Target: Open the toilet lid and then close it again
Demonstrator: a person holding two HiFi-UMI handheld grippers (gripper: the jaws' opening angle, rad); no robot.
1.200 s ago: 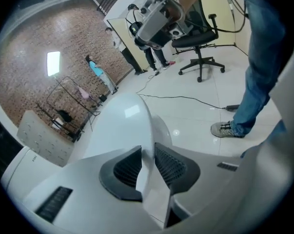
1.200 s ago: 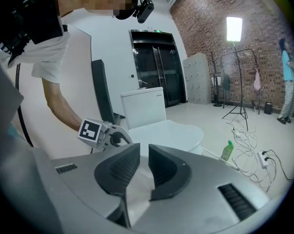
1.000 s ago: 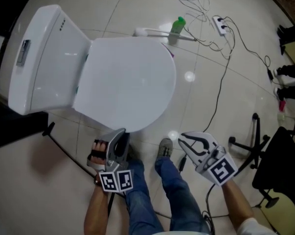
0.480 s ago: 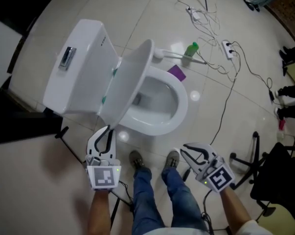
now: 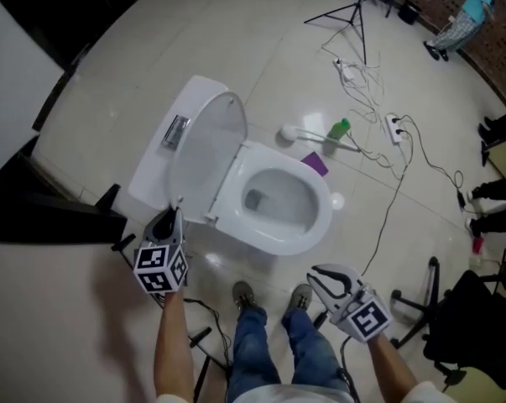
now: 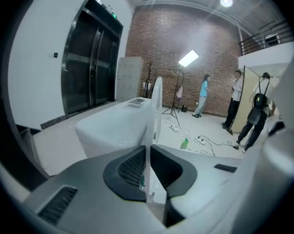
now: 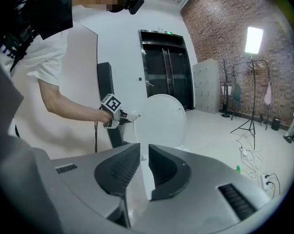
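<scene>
Toilet lid (image 5: 204, 154) stands raised; left hand-held gripper (image 5: 175, 211), jaws just tightened, pinches its rim, right hand-held gripper (image 5: 318, 277) pressed together, empty; next, lower it slowly.

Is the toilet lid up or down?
Up: the lid stands raised by the tank, the bowl uncovered, left gripper pinching its edge.

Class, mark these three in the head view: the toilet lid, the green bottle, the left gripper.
toilet lid (image 5: 204, 154), head view, middle of its inner face.
green bottle (image 5: 340, 128), head view, its body.
left gripper (image 5: 174, 211), head view, between its tips, at the lid's edge.
</scene>
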